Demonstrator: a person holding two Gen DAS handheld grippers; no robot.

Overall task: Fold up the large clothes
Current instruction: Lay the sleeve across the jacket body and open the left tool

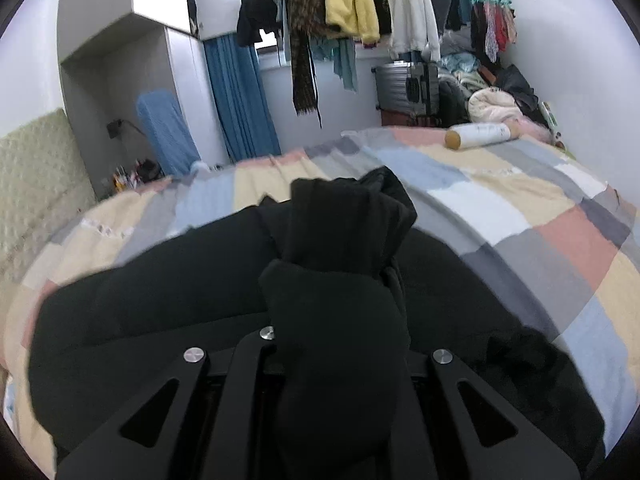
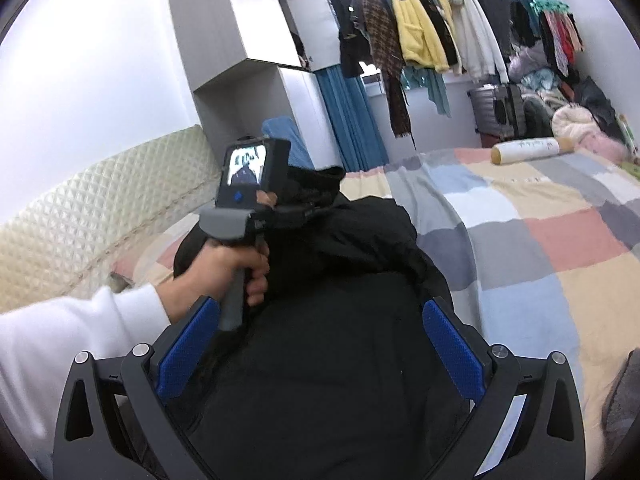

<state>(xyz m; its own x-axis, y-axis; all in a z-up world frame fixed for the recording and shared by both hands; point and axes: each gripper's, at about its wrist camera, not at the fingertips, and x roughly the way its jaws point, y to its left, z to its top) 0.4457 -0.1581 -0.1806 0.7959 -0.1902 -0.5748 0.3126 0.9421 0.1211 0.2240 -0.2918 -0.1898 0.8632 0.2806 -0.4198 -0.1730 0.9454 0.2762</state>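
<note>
One black garment lies bunched on the bed, barely folded by my reckoning; flattening and squaring remain. Left tongs clamp a gathered fold of it. Right tongs gape wide over the cloth. Patchwork quilt; cluttered bedroom, hanging clothes.

So we've got a bed with a patchwork cover in cream, grey, pale blue and pink squares. Lying right on it: a big black garment bunched up at the near end, and a white cylinder with tan ends way over at the far edge
</note>
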